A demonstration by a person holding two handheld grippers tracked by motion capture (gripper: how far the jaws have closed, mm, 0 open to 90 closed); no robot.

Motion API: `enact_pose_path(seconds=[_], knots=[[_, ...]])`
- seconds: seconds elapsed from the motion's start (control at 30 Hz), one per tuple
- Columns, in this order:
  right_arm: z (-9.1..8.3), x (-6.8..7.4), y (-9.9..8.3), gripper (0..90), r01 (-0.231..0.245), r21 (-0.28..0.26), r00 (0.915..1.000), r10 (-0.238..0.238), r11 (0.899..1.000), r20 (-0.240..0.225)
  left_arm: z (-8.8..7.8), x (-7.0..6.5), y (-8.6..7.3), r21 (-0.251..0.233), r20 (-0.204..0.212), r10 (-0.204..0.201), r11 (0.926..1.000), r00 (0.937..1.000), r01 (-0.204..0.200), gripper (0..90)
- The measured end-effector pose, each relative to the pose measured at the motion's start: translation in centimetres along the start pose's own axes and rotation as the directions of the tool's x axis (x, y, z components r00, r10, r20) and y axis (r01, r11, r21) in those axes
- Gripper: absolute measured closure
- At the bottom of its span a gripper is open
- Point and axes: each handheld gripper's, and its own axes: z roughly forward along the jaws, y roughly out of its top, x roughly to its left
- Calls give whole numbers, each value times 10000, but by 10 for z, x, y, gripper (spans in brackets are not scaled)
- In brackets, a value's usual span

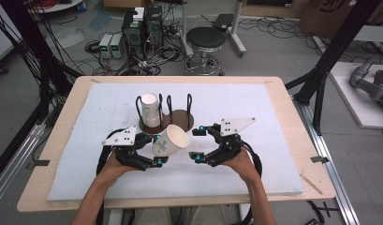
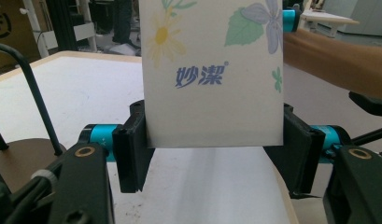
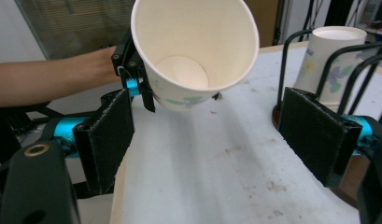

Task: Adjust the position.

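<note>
High view first: my left gripper (image 1: 157,149) pinches a white paper cup printed with flowers and green leaves (image 1: 171,140) above the pale blue foam mat (image 1: 86,154) that covers the light wooden table (image 1: 292,108). The cup is tipped on its side, its open mouth turned toward my right gripper (image 1: 197,145), and it hangs clear of the mat, just in front of the round brown rack base with black wire loops (image 1: 181,118). A second white floral paper cup (image 1: 150,110) stands mouth-down inside those loops, on the left part of the base.

Left gripper view shows my two black jaws pressed flat against either side of the held cup near its bottom edge, with blue printed characters facing the camera.

Right gripper view shows my other jaws spread wide with nothing between them, the cup's empty inside facing me beyond their tips. My right hand (image 1: 238,161) holds that gripper just beside the cup, not touching it.
</note>
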Motion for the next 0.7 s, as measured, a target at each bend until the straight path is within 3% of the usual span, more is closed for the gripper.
enact_pose_path(seconds=[0.23, 0.7], knots=[[10, -2, 0, 190, -18, -248, 9993, 9, 9997, -364, 9, -2, 3, -278, 204, 8, 9996, 9998, -2, 367], [24, -2, 2, 190, -4, -541, 9959, -45, 9985, -901, 26, -4, 4, -201, 567, 57, 9998, 9984, -46, 367]])
